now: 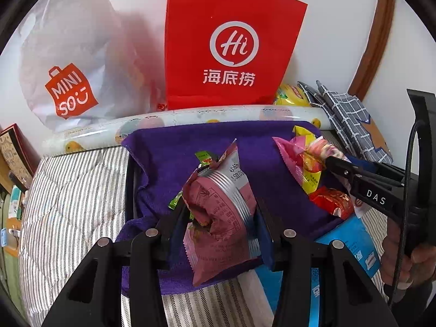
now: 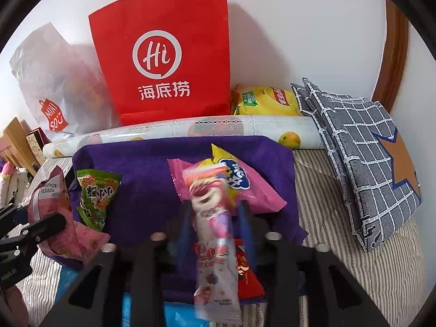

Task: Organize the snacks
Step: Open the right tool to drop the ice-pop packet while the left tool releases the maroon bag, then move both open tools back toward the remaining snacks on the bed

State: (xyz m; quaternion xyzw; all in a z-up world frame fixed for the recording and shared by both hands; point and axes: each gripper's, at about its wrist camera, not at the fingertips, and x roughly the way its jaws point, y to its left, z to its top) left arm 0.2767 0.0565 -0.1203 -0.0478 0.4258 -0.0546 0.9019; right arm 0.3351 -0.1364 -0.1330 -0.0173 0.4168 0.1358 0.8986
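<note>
Snack packets (image 2: 246,188) on towel (image 2: 141,160)

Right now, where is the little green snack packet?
In the right wrist view the green snack packet lies on the left part of the purple towel, beside the dark pink packet held in the left hand-held gripper.

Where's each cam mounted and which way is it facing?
Left wrist: on the left gripper, looking down along its fingers at a maroon snack pack pinched between them; a hand shows at right.
Right wrist: on the right gripper, aimed at a pink-white packet between its fingers.
Shared: purple towel, red bag.
</note>
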